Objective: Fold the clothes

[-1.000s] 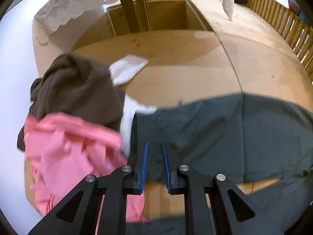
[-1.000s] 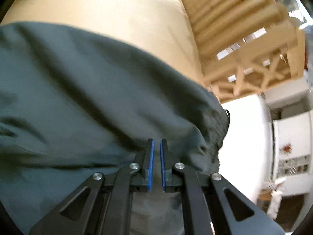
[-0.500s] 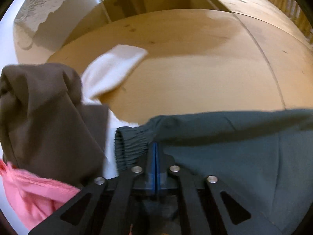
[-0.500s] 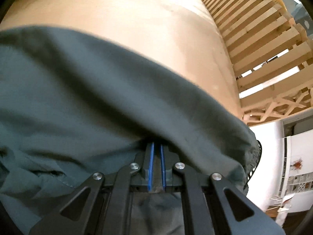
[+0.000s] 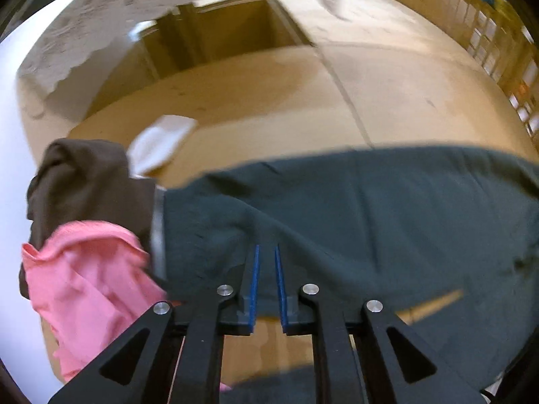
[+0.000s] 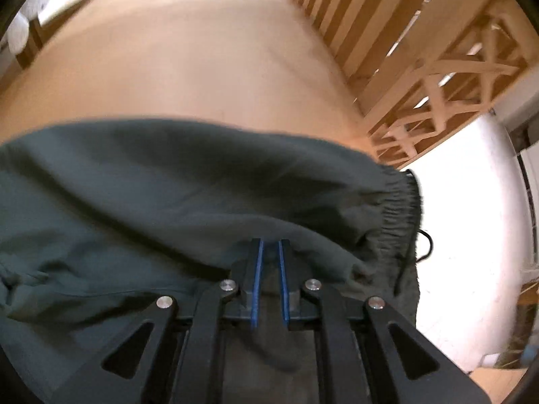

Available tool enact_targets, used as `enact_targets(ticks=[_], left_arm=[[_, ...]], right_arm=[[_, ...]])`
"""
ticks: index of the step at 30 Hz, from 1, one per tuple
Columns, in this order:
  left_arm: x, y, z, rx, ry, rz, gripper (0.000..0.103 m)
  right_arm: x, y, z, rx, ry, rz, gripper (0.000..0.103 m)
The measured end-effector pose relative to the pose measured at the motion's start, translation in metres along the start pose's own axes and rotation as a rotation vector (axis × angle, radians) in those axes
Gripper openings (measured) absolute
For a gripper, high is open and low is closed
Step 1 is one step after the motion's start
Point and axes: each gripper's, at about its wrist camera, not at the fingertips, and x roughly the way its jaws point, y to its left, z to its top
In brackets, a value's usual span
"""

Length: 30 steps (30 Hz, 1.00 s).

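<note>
Dark green trousers (image 5: 370, 208) lie spread across the wooden table (image 5: 269, 107). My left gripper (image 5: 266, 250) hovers over their near left part. Its jaws are opening and the blue pads stand apart, with the cloth lying below them, not pinched. In the right wrist view the trousers (image 6: 168, 175) end in a gathered elastic waistband (image 6: 401, 202) with a dark drawstring (image 6: 426, 245) at the table's right end. My right gripper (image 6: 269, 244) has a fold of this cloth between its pads; the jaws are starting to open but the fold still fills the gap.
A heap of clothes sits left of the trousers: a pink garment (image 5: 87, 276), a brown one (image 5: 87, 181) and a white cloth (image 5: 161, 138). White lace fabric (image 5: 101, 33) hangs at the back left above a wooden recess (image 5: 229, 27). A slatted wooden railing (image 6: 404, 33) borders the right side.
The left gripper was shut on the trousers' gathered edge half a second ago; now its pads are apart and it has drawn back. The right gripper pulled back too, bringing the waistband into view.
</note>
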Motion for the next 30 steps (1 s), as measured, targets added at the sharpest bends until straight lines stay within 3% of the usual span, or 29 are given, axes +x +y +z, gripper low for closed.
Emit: enact_targets(ticks=[2, 4, 6, 13, 15, 17, 20, 23, 26, 30], left_arm=[[-0.003, -0.018, -0.013, 0.038, 0.017, -0.016, 0.010], [-0.015, -0.024, -0.036, 0.054, 0.029, -0.025, 0.013], [-0.028, -0.021, -0.061, 0.042, 0.046, -0.025, 0.018], [-0.051, 0.032, -0.163, -0.183, 0.138, -0.004, 0.022], [-0.051, 0.045, -0.189, -0.248, 0.175, 0.002, 0.022], [-0.050, 0.047, -0.193, -0.247, 0.182, 0.015, 0.022], [-0.057, 0.034, -0.170, -0.189, 0.138, 0.019, 0.022], [-0.057, 0.006, -0.121, -0.111, 0.074, -0.014, 0.022], [-0.048, -0.028, -0.067, 0.000, 0.030, -0.041, 0.023], [-0.020, -0.076, 0.001, 0.158, 0.006, -0.063, 0.030]], right_arm=[[-0.002, -0.011, -0.006, 0.005, 0.001, -0.006, 0.009], [-0.006, -0.022, -0.014, 0.014, -0.001, -0.011, 0.019], [-0.047, -0.020, -0.053, 0.080, -0.020, -0.008, 0.044], [-0.056, -0.104, -0.161, 0.359, 0.060, 0.003, 0.046], [-0.060, -0.110, -0.165, 0.415, 0.053, 0.045, 0.046], [-0.070, -0.105, -0.158, 0.420, 0.017, 0.081, 0.045], [-0.083, -0.074, -0.115, 0.262, -0.062, 0.061, 0.045], [-0.084, -0.031, -0.070, 0.085, -0.079, 0.019, 0.045], [-0.058, -0.018, -0.024, -0.042, -0.101, -0.033, 0.046], [-0.039, 0.009, 0.018, -0.197, -0.081, -0.020, 0.046]])
